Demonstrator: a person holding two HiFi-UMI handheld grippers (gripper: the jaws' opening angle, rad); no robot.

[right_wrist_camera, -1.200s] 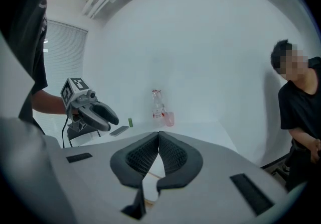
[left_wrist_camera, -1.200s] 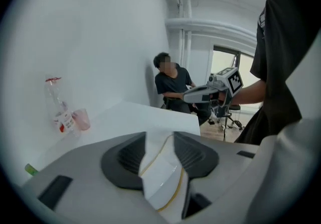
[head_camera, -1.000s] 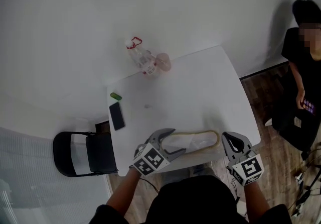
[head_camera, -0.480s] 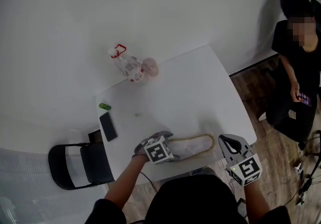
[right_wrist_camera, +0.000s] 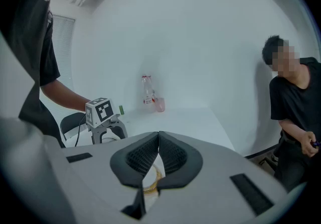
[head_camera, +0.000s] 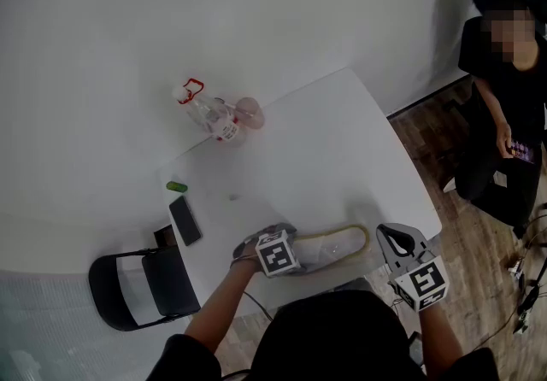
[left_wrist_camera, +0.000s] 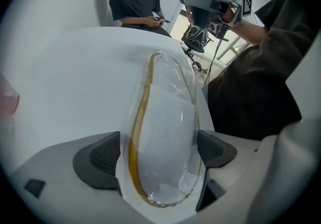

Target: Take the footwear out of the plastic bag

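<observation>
— So, found the footwear where?

— Lay flat along the near edge of the tabletop, lengthwise from left to right, wrapped in the clear plastic bag. Looked like a white slipper with a tan rim.

— And the left gripper?

— Sat at the left end of the footwear. Showed jaws spread wide and opening, one pad on either side of the bagged footwear, close beside the film and not clamped on it.

— Right gripper?

— Hovered at the right end of the footwear, just past the near right corner of the tabletop. Had jaws pressed together, pad against pad. Glimpsed a bit of tan rim and white film through the slit below the pads; could not tell of any pinch on the plastic.

— Noted anything else up there?

— Spotted a clear bottle with a red cap just beside a pink cup at the far left edge. Nearer, saw a small green object and a black phone, both well apart from the footwear.

— Beyond the tabletop?

— Saw a black chair off the left side, and a person in dark clothes seated by the wall at the right, over wood flooring.
</observation>
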